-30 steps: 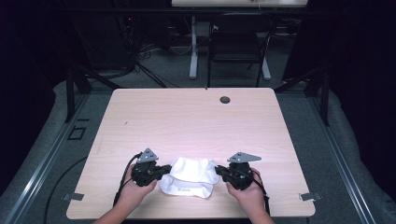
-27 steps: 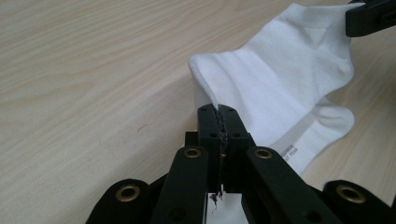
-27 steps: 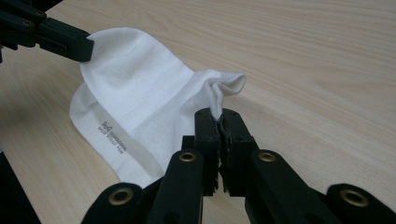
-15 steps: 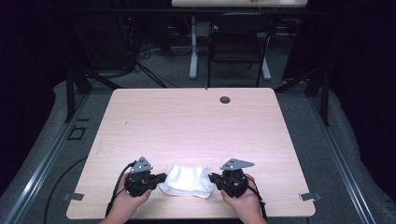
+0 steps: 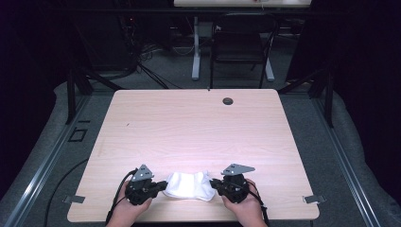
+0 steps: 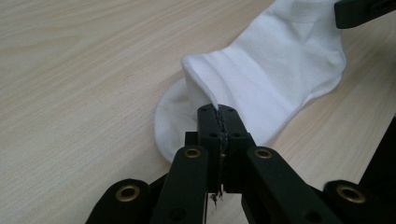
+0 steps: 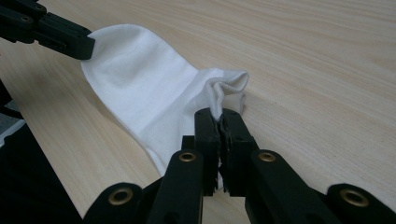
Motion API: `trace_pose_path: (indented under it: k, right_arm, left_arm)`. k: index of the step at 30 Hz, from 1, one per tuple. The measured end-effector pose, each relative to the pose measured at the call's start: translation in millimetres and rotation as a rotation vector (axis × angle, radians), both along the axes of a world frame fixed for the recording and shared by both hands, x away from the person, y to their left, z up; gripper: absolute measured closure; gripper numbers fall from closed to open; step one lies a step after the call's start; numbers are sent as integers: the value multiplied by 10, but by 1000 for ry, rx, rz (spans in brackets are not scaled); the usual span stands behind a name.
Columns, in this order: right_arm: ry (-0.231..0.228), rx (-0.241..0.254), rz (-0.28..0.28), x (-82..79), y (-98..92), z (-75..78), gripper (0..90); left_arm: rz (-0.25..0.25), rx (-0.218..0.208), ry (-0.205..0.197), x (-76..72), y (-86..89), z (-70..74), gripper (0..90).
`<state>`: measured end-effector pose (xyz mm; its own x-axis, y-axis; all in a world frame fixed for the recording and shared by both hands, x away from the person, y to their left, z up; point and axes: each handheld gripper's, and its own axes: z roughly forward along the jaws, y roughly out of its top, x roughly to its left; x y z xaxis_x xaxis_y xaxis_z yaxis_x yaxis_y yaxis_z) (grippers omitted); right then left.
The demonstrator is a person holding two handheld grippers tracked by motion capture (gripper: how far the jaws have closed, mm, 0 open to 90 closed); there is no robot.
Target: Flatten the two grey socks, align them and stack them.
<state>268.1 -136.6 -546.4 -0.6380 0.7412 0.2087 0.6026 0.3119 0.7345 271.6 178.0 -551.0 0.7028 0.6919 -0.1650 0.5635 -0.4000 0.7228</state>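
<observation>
High view is showing a white sock [image 5: 190, 185] lying at the lower centre of the frame, near the front edge of the wooden table [image 5: 198, 127], stretched between two hand-held tools. The left gripper [image 5: 160, 185] is pinching the sock's left end and the right gripper [image 5: 213, 183] its right end, each with a hand wrapped around its body at the bottom of the frame. Left gripper view is showing that tool's jaws pressed fully together at lower centre on a raised fold of the ribbed cuff, with the rest of the sock [image 6: 280, 79] running toward the upper right, where the tip of the other tool is holding it. Right gripper view is showing jaws likewise closed tight on a bunched tip of fabric, the sock [image 7: 144, 93] spreading away to the upper left. Holding both ends at once is, in my judgement, meant to keep the fabric flat and under tension for straightening or dragging. Compared with a second ago, both tools and the sock are sitting lower in the frame, closer to the table's front edge, and the sock is looking flatter and more drawn out. A dark round grommet [image 5: 228, 100] is sitting at the far edge.
</observation>
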Motion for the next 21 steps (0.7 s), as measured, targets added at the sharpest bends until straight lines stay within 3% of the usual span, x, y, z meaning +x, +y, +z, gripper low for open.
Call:
trace_pose_path:
  k: [21]
  right_arm:
    - [26,-22,7,6,-4,-58,868]
  left_arm:
    - [11,29,21,49,29,-105,888]
